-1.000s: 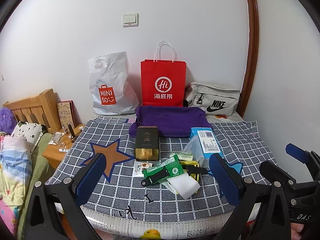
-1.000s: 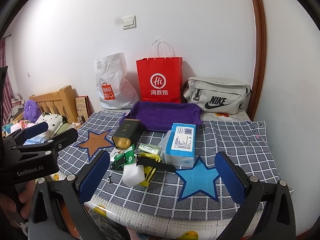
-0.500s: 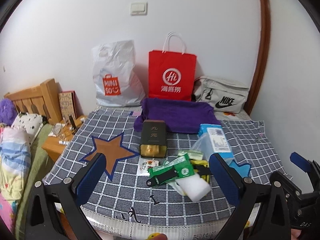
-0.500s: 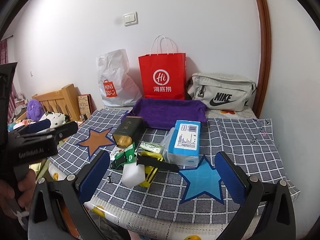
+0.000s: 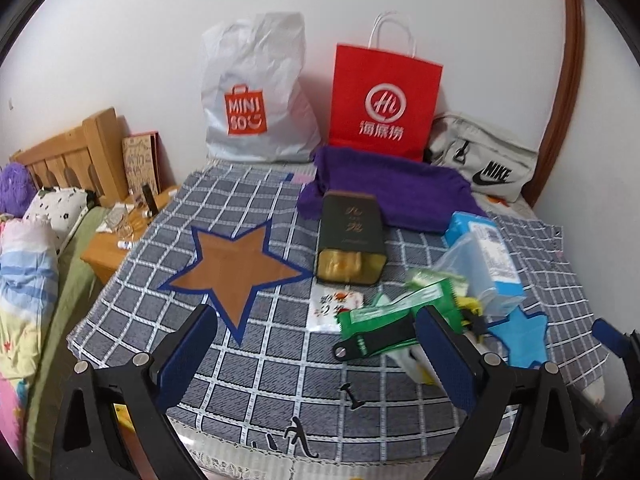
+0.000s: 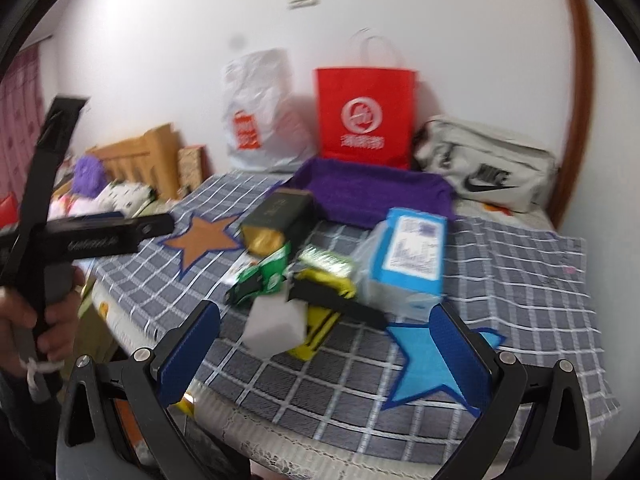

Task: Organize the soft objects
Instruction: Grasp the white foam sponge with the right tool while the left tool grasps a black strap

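At twelve o'clock on the checked cloth [image 5: 248, 364] lies the purple towel [image 5: 400, 196], limp and light; I'd pinch its near edge. At two o'clock the white sponge [image 6: 276, 324] looks squashy. Both my left gripper [image 5: 320, 354] and right gripper [image 6: 324, 346] gape, empty. Only the right view shows my left hand [image 6: 38, 328].

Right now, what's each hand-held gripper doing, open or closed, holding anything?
Left hand-held gripper: open, holding nothing.
Right hand-held gripper: open, holding nothing.
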### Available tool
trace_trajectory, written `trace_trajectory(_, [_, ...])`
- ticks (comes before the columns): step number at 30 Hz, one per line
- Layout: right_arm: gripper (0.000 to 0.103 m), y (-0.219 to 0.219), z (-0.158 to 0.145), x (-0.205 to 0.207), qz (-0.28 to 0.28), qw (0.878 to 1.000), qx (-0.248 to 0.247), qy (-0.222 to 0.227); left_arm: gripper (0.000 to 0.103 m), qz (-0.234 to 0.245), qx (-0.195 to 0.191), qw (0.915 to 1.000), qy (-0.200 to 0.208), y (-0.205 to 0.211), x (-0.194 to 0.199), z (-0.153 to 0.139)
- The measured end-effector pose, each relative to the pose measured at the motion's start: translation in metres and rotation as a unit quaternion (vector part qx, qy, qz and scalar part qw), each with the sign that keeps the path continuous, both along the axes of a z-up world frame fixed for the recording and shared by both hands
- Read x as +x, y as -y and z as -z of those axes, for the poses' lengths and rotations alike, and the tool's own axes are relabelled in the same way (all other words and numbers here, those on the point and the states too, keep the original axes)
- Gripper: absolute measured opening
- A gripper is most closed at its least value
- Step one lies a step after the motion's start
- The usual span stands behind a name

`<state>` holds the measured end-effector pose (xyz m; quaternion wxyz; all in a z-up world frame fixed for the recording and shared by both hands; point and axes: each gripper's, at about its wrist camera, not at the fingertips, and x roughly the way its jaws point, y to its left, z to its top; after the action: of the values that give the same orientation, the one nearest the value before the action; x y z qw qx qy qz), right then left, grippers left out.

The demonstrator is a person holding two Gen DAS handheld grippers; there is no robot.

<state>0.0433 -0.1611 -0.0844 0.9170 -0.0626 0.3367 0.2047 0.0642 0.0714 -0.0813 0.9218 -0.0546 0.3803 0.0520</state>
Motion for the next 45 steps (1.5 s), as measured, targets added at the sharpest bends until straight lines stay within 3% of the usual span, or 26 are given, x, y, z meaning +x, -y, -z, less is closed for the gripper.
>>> trace_trajectory(10, [0.102,-0.042,0.056,0.020,-0.044,0.997,-0.053,-0.040,0.100,0.031,-0.029,0.9985,-0.035,-0.010,0.017,0.042])
trace_trajectory(13, [0.092,-0.047,0.066,0.030,-0.047,0.996,-0.065,-0.046,0.099,0.055,-0.038,0.9969,-0.043,-0.010,0.022,0.054])
trace_trajectory(18, [0.072,-0.050,0.072,0.042,-0.062,0.995,-0.068,-0.046,0.097,0.112,-0.020,0.9920,-0.056,0.003,0.032,0.076])
trace_trajectory(20, [0.057,-0.048,0.069,0.040,-0.076,0.995,-0.052,-0.044,0.096,0.126,-0.032,0.9896,-0.061,0.005,0.037,0.083])
trace_trajectory(22, [0.055,-0.045,0.065,0.039,-0.086,0.994,-0.050,-0.044,0.094,0.132,-0.038,0.9884,-0.065,0.005,0.043,0.089])
trace_trajectory(26, [0.054,-0.044,0.064,0.040,-0.091,0.993,-0.059,-0.039,0.075,0.150,-0.054,0.9837,-0.083,0.010,0.056,0.107])
trace_trajectory(29, [0.053,-0.039,0.062,0.042,-0.096,0.993,-0.047,-0.042,0.068,0.161,-0.058,0.9809,-0.093,0.016,0.062,0.116])
trace_trajectory(37, [0.053,-0.017,0.050,0.045,-0.087,0.995,-0.030,-0.041,0.041,0.169,-0.063,0.9797,-0.087,0.018,0.067,0.115])
trace_trajectory(38, [0.053,-0.013,0.049,0.046,-0.086,0.995,-0.026,-0.042,0.034,0.165,-0.066,0.9801,-0.089,0.016,0.067,0.113])
trace_trajectory(45, [0.053,0.000,0.053,0.046,-0.091,0.994,-0.025,-0.062,0.032,0.124,-0.050,0.9847,-0.111,-0.007,0.067,0.112])
